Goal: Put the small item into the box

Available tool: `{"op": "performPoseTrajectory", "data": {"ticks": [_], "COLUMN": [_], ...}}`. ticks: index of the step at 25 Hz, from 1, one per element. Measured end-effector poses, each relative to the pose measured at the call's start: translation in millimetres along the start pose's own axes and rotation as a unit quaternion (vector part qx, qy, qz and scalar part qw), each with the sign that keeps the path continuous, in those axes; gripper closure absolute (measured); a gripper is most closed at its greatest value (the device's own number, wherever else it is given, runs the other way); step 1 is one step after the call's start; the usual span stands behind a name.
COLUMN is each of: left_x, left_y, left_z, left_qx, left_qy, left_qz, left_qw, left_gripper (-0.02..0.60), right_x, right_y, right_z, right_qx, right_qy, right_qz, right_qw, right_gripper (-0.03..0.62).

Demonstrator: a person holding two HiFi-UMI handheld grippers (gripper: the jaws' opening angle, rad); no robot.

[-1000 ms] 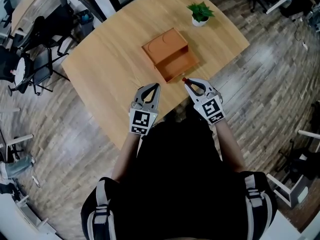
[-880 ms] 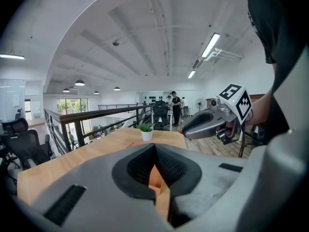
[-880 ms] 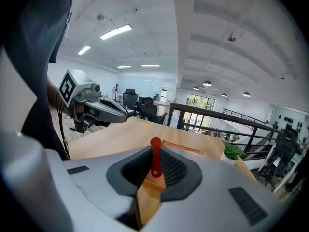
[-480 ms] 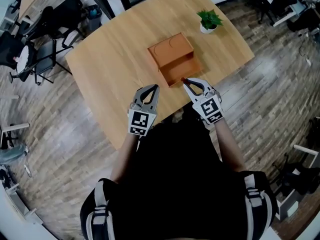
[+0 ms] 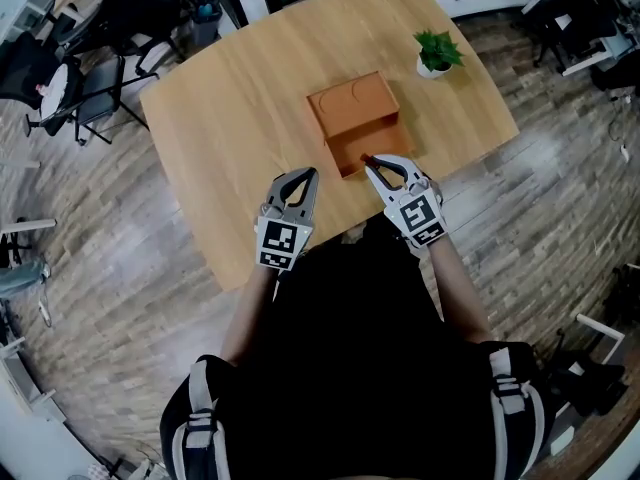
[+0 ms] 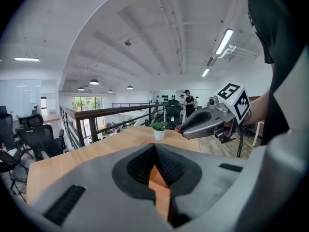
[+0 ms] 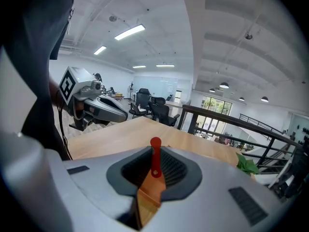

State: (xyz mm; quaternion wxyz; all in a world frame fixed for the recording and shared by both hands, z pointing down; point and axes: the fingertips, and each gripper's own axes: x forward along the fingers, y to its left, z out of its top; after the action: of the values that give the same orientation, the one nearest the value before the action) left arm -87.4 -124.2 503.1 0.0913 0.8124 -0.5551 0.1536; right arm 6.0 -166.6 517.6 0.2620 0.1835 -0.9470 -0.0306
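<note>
Wooden table on plank floor; office chairs far left. Orange box mid-table, open section on near side. Potted plant at far right corner. Right gripper clamped on small red item, held upright between jaws, tips at near edge of box. Left gripper left of it over near table edge, jaws together, nothing held.
</note>
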Motion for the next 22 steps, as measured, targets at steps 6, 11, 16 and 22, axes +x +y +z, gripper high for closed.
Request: {"op": "performPoseTrajectory", "data": {"ticks": [6,11,16,22], "left_x": [10,21,32,41], "left_y": [6,5,0,-3], "left_z": [3,7,10,7], "left_qx": [-0.013,-0.021,-0.026,-0.031], "left_qy": [0.004,0.006,0.008,0.016], "left_qz": [0.019,0.030,0.035,0.040], "left_qw": [0.9997,0.9993,0.9990,0.9986], "left_gripper": [0.560,0.560,0.560,0.560], "right_x": [9,13,15,19], "right_y": [-14,-26,-36,-41], "right_z": [-2,-1,-6,-18], "right_qx": [-0.011,-0.017,-0.018,-0.016], "right_qy": [0.006,0.005,0.007,0.015], "right_qz": [0.017,0.032,0.042,0.055], "right_qw": [1.000,0.999,0.999,0.998], "right_gripper": [0.528,0.530,0.530,0.528]}}
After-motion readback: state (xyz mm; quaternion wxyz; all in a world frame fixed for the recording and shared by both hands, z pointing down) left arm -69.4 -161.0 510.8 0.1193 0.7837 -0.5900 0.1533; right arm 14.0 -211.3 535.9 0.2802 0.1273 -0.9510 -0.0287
